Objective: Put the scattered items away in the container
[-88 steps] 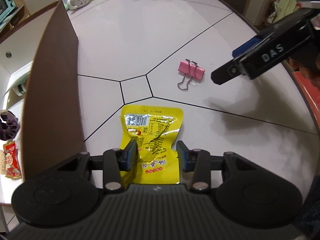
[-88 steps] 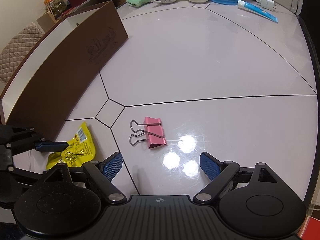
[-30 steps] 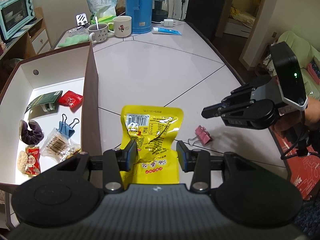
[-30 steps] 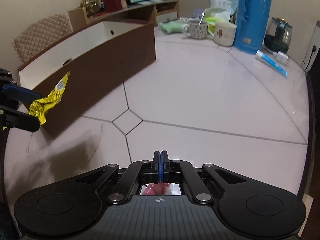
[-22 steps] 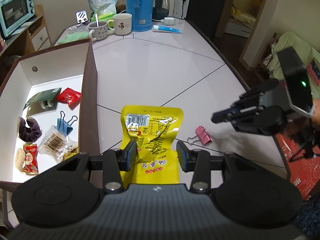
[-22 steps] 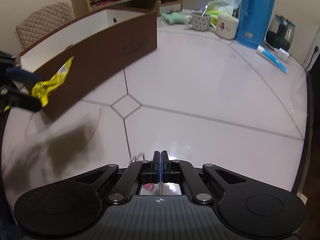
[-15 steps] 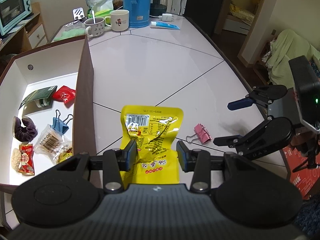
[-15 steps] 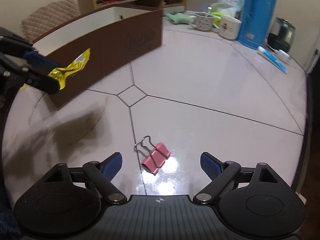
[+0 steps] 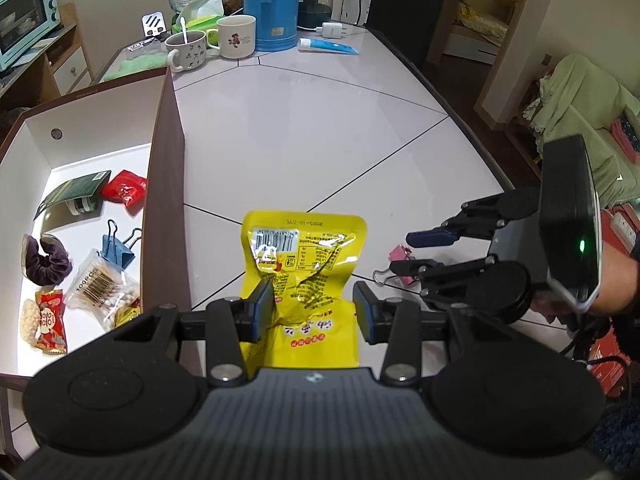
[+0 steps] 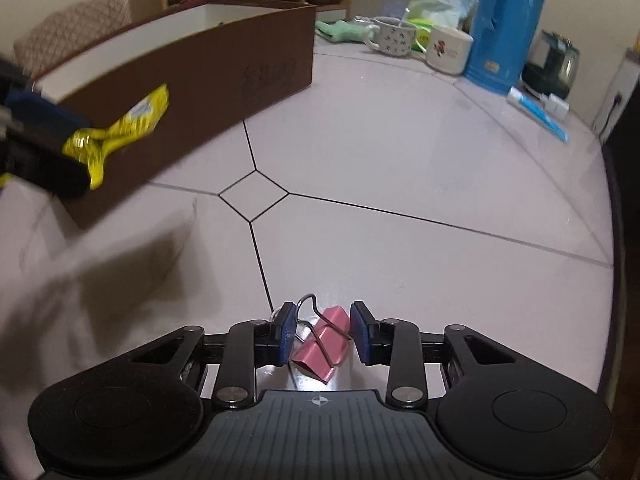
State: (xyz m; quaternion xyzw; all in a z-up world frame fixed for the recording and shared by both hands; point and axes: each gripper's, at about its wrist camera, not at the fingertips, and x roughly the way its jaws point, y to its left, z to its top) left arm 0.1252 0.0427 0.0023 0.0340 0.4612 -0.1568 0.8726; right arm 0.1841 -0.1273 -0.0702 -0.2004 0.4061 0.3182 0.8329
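Observation:
My left gripper (image 9: 314, 308) is shut on a yellow snack packet (image 9: 304, 248) and holds it in the air, just right of the brown box's (image 9: 164, 184) long wall. A pink binder clip (image 10: 324, 344) lies on the white table, and my right gripper (image 10: 322, 332) has its blue pads against both of its sides. From the left wrist view, the right gripper (image 9: 408, 254) sits low at the right with the clip (image 9: 398, 252) between its fingers. In the right wrist view, the packet (image 10: 120, 132) hangs in front of the box (image 10: 200, 64).
Inside the box lie a blue binder clip (image 9: 118, 250), a purple scrunchie (image 9: 44, 260), a bag of cotton swabs (image 9: 100, 284) and snack packets. Mugs (image 9: 236, 36), a blue thermos (image 9: 270, 4) and a toothpaste tube (image 9: 328, 45) stand at the far end. The table edge (image 10: 616, 240) runs close on the right.
The right gripper came off the clip, opened wide, then dropped and narrowed around it. The left gripper has lifted the yellow packet and carried it beside the box.

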